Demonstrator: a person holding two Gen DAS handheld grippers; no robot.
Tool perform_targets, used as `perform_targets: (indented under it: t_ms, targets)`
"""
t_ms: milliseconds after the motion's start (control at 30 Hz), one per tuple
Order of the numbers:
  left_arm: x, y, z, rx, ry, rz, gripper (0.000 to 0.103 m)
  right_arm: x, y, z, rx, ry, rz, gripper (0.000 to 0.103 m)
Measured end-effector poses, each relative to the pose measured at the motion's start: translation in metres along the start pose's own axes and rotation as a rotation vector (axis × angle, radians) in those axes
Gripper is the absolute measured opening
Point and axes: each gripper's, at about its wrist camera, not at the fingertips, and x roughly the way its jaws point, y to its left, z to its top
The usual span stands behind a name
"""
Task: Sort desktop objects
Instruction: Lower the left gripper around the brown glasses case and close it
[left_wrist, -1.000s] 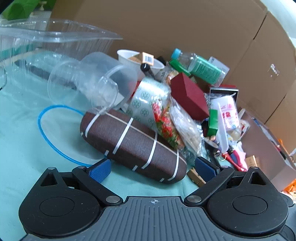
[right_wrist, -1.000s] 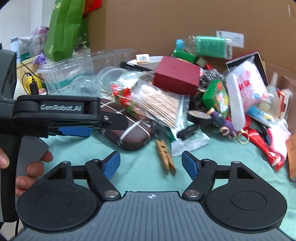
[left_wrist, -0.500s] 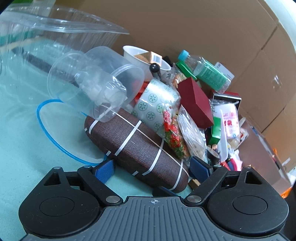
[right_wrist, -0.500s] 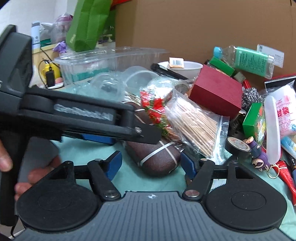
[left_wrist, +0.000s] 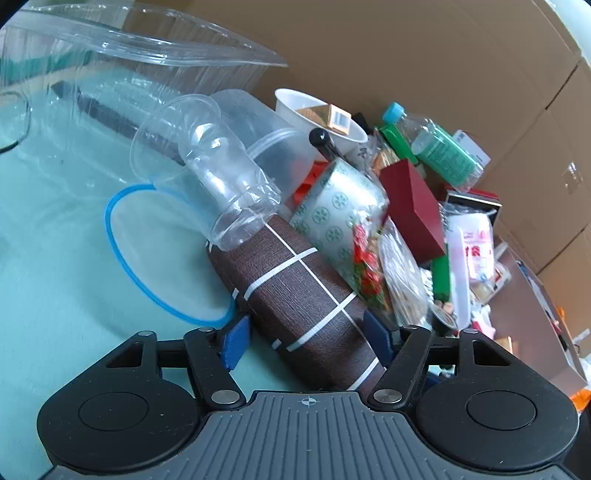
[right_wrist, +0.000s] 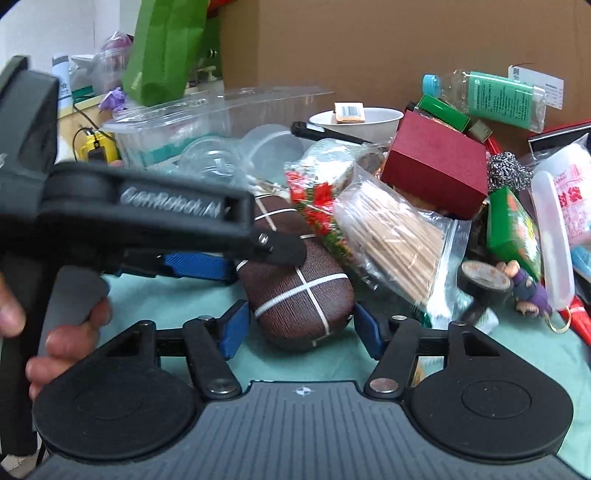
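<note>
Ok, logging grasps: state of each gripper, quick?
Left gripper: open, straddling the brown case.
Right gripper: open, around the same case's end.

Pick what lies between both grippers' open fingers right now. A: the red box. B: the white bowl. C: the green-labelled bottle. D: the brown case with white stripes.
D: the brown case sits between the left gripper pads and, at its other end, between the right gripper pads.
</note>
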Motion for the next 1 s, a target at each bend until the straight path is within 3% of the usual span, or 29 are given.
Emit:
perform_targets:
  t_ms: [167, 267, 400, 500, 567, 633, 767, 1000]
  targets:
    - [-0.014, -0.01, -0.014, 0.06, 0.033, -0.032, 0.06, -0.027, 0.009, -0.014, 0.023, 0.01, 0.016, 0.06]
    - [-0.016, -0.023, -0.027, 0.11, 0.065, -0.061, 0.065, -0.045, 0.008, -0.028, 0.042, 0.026, 0.021, 0.053]
    - [-0.017, -0.048, -0.043, 0.194, 0.079, -0.076, 0.068, -0.067, 0.006, -0.04, 0.07, 0.012, -0.012, 0.053]
    - [-0.014, -0.057, -0.049, 0.222, 0.135, -0.14, 0.072, -0.076, 0.001, -0.044, 0.108, 0.007, -0.013, 0.056]
    - [-0.011, -0.059, -0.046, 0.216, 0.134, -0.127, 0.075, -0.075, 0.0, -0.042, 0.102, -0.006, -0.025, 0.059]
    - [-0.011, -0.055, -0.04, 0.197, 0.098, -0.062, 0.082, -0.073, 0.001, -0.039, 0.072, -0.015, -0.052, 0.064]
    - [-0.013, -0.034, -0.025, 0.083, 0.068, -0.021, 0.087, -0.068, -0.004, -0.033, 0.041, -0.036, -0.069, 0.074]
    - [0.003, -0.032, -0.014, 0.076, 0.075, -0.02, 0.086, -0.039, -0.017, -0.015, 0.057, -0.044, -0.072, 0.074]
